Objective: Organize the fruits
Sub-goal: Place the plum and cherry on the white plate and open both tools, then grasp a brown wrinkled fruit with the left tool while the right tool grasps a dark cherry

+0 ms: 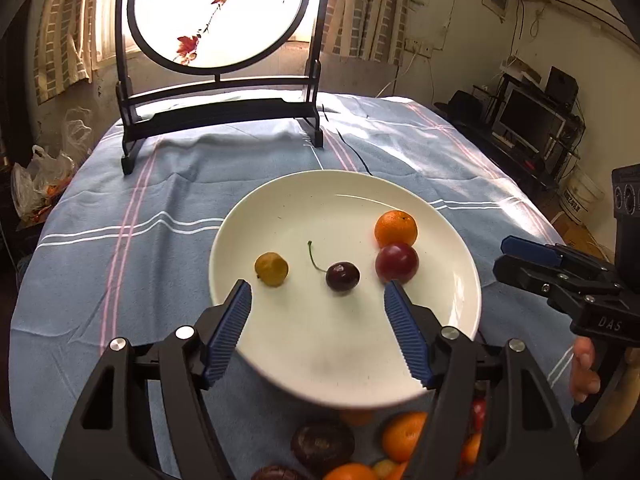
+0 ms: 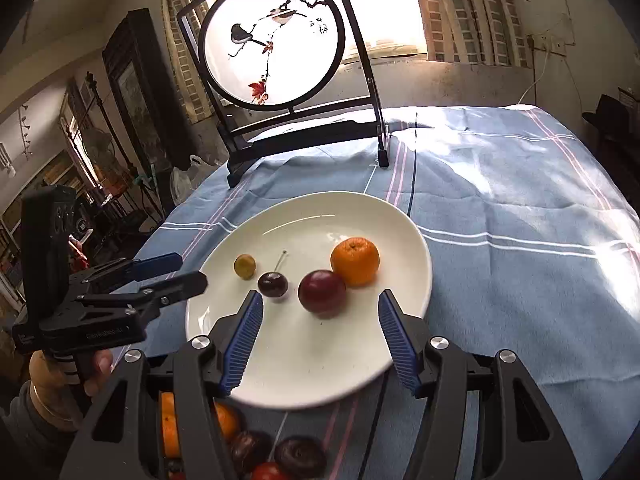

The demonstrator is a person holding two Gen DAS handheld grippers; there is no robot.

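A white plate (image 1: 280, 208) (image 2: 400, 232) sits on the blue cloth and holds a small yellow fruit (image 1: 271, 269) (image 2: 245, 266), a dark cherry (image 1: 342, 276) (image 2: 272, 284), a red plum (image 1: 397, 262) (image 2: 322, 293) and an orange (image 1: 395, 229) (image 2: 355, 261). My left gripper (image 1: 318, 292) is open and empty over the plate's near side. My right gripper (image 2: 320, 302) is open and empty just short of the plum; it also shows in the left wrist view (image 1: 500, 254). More fruits (image 1: 400, 436) (image 2: 260, 448) lie near the table's front edge.
A black-framed round bird screen (image 1: 218, 12) (image 2: 276, 42) stands at the back of the table. The blue striped tablecloth (image 1: 120, 208) (image 2: 520, 208) covers the table. Plastic bags (image 1: 36, 184) lie off the left edge, a monitor stand (image 1: 528, 120) off the right.
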